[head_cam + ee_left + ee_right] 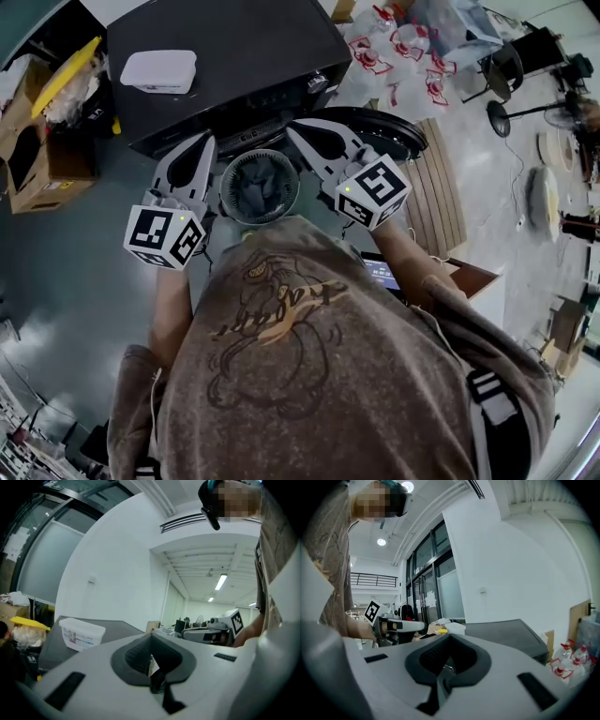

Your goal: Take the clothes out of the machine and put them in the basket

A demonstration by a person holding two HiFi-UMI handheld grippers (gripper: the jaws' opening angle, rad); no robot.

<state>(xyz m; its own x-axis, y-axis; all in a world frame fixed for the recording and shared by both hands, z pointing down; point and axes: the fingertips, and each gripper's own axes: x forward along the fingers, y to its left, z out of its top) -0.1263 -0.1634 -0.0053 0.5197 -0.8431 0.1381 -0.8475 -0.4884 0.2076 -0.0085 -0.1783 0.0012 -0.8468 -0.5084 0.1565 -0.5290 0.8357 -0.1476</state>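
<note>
Person's shirt [281, 375], grey-brown with a line drawing on the chest, fills the bottom of the head view. Left gripper [208, 141], white with a marker cube [164, 236] at its near end, is held out in front; fingers pressed together at the tips, nothing between them, as its own view confirms. Right gripper [294, 127], same make, carries its own cube [373, 192]; fingers likewise together and holding nothing. The two grippers angle inward toward each other and stay apart. Basket [260, 186], round with a pale rim, stands on the grey floor [84, 281] between the two grippers, just in front of the machine. Its inside shows grey folds; whether these are clothes or the basket's own wall cannot be told. Machine [234, 47], with a flat dark top, stands beyond the basket; its opening is hidden under its front edge. Door [380, 131], round and dark, hangs open off the machine's front at the right of the head view. White box [159, 70], lidded plastic, lies on the machine's top near its left edge. Cardboard boxes [37, 159] sit on the floor left of the machine. Slatted wooden panel [439, 187] lies right of the door. Bottles [394, 47] with red labels cluster on the floor beyond the machine's right corner. Fans [511, 66] stand farther right.
</note>
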